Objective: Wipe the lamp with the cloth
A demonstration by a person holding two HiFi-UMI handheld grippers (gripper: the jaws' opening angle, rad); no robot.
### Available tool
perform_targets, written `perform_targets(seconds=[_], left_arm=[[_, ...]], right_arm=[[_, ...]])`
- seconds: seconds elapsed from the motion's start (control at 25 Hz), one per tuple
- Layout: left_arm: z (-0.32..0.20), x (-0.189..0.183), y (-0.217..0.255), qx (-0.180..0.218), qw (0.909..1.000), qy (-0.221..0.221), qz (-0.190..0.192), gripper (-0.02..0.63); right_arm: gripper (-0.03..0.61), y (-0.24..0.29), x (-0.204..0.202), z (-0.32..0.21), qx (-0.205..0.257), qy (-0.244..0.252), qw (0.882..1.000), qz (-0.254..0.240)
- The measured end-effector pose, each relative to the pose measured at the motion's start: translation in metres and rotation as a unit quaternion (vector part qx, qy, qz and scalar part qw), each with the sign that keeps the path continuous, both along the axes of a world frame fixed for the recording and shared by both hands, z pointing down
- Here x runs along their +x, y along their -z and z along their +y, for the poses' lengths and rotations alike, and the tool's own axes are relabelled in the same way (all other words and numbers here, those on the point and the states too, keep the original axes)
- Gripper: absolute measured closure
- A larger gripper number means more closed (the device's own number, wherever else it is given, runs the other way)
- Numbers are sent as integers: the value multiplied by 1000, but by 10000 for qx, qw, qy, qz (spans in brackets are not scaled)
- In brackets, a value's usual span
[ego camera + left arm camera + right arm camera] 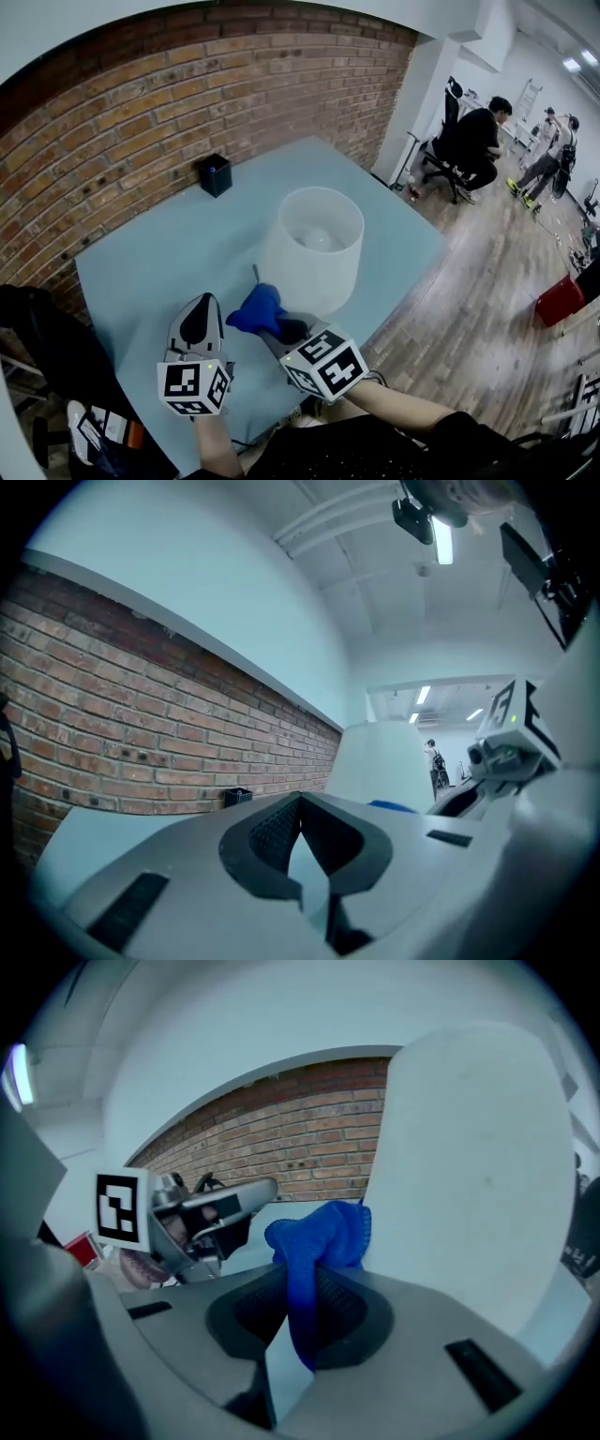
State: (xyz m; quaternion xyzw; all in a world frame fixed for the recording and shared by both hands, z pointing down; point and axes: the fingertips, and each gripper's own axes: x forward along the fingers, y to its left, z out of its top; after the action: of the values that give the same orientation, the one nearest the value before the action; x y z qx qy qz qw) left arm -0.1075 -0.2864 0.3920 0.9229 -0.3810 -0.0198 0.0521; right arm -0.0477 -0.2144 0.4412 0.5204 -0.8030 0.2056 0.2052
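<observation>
Bench (150,272): smooth pale blue top, its far edge against a rough red brick wall (141,122).
Lamp (314,246): in the middle of the bench; matte white shade, a drum widening a little toward the base, open at the top, with a round bulb (314,237) inside.
Cloth (258,309): bright blue, fuzzy knit weave, bunched in a soft lump at the shade's near side, toward the bench's front edge; it appears to rest against the shade.
Right hand-held gripper (300,1321): grey plastic with dark ribbed pads, clamped on a fold of the cloth and pointing at the lamp from the front edge.
Left hand-held gripper (302,836): jaws together on nothing, just left of the cloth, low over the bench near its front edge.
Box (215,175): small, dark, square and open-topped, at the bench's far edge by the wall.
</observation>
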Motion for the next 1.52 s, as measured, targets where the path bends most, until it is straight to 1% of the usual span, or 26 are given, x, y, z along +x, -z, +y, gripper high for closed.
perform_targets(seconds=[0.08,0.2,0.36,0.44,0.48,0.52,0.6,0.84,0.96,1.08,1.12,1.24,1.28,1.36,1.4,1.44,1.52], left_arm=[[-3,-3,1,3,10000,48,7,606],[-8,-4,5,31,9999,104,56,606],[-6,6,11,90,9999,-18,63,604],[-4,11,13,104,9999,-56,77,606],[-2,13,13,94,9999,-65,85,606],[-1,15,12,73,9999,-76,86,606],[4,18,7,15,9999,-118,62,606],[13,24,-9,-138,9997,-195,-37,606],[18,26,-12,-173,9996,-226,-94,604],[23,25,-10,-165,9996,-210,-69,604],[24,23,-9,-165,9997,-193,-73,606],[30,17,-13,-172,9996,-125,-164,604],[32,15,-14,-182,9996,-99,-195,604],[36,11,-19,-220,9994,-42,-271,604],[38,8,-21,-239,9992,-10,-325,604],[41,5,-22,-250,9989,25,-386,604],[48,-2,-24,-244,9984,89,-500,604]], right_arm=[[517,29,3,11,239,250,9994,-30],[517,94,14,13,946,532,9940,115],[517,180,41,12,1932,495,9790,421],[517,201,57,9,2207,392,9722,676],[517,202,64,7,2236,355,9707,809],[517,196,68,7,2194,346,9708,909],[517,173,69,9,1994,398,9744,955],[517,104,64,22,1410,370,9873,628],[517,77,62,26,1318,395,9896,431],[517,52,61,31,1287,412,9903,335],[517,40,60,34,1183,418,9917,283],[517,-6,55,48,684,507,9963,117],[517,-22,55,51,606,532,9967,62],[517,-56,58,53,541,522,9971,71],[517,-71,61,53,573,484,9970,191],[517,-83,65,52,680,418,9962,356],[517,-92,75,46,1059,169,9925,580]])
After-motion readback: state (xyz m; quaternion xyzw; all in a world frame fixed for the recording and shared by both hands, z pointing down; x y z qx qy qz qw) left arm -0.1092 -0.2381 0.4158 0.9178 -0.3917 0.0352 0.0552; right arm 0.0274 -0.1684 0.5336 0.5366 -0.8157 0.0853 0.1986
